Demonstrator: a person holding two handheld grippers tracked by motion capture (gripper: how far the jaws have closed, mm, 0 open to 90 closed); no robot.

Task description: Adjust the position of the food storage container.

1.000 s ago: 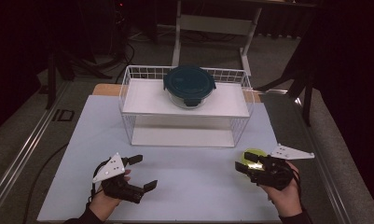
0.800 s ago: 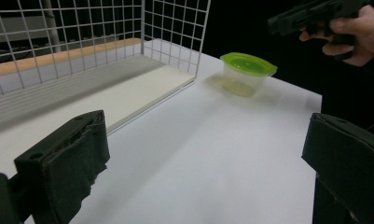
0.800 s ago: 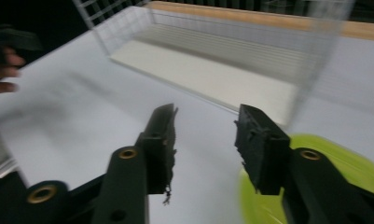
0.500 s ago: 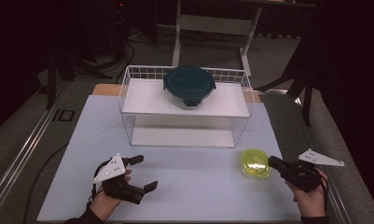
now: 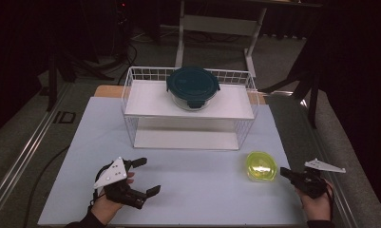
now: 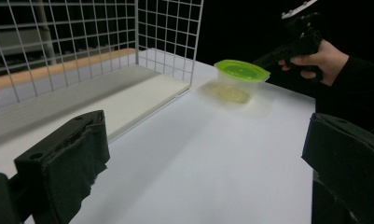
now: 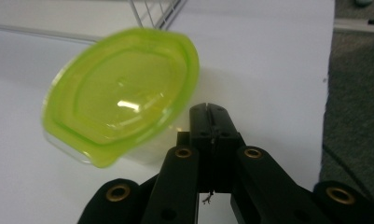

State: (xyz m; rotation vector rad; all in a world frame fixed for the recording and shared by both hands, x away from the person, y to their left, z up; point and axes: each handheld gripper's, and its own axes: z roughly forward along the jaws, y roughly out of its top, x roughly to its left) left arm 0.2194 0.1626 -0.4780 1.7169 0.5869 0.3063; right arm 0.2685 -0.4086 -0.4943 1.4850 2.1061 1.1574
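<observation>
A clear tub with a lime-green lid [image 5: 261,166] [image 6: 241,75] [image 7: 119,95] stands on the white mat at the front right. My right gripper [image 5: 284,171] [image 7: 211,110] sits just to its right, jaws shut together with nothing between them, its tip close beside the tub. Farther off in the left gripper view, that right gripper [image 6: 268,57] shows in a hand. At the front left, my left gripper [image 5: 146,176] is open and empty over bare mat. A glass container with a dark teal lid [image 5: 193,86] rests on the top shelf of a white wire rack [image 5: 131,83].
The white mat [image 5: 202,180] covers the table, with grey surface [image 5: 359,190] to its right and a metal rail [image 5: 22,156] at the left. The rack's lower shelf [image 5: 185,139] [image 6: 128,95] holds nothing. Dark stands rise behind the table.
My right gripper let go of the green-lidded tub, drew back to the right and shut. The tub now stands alone on the mat. The left gripper stayed put.
</observation>
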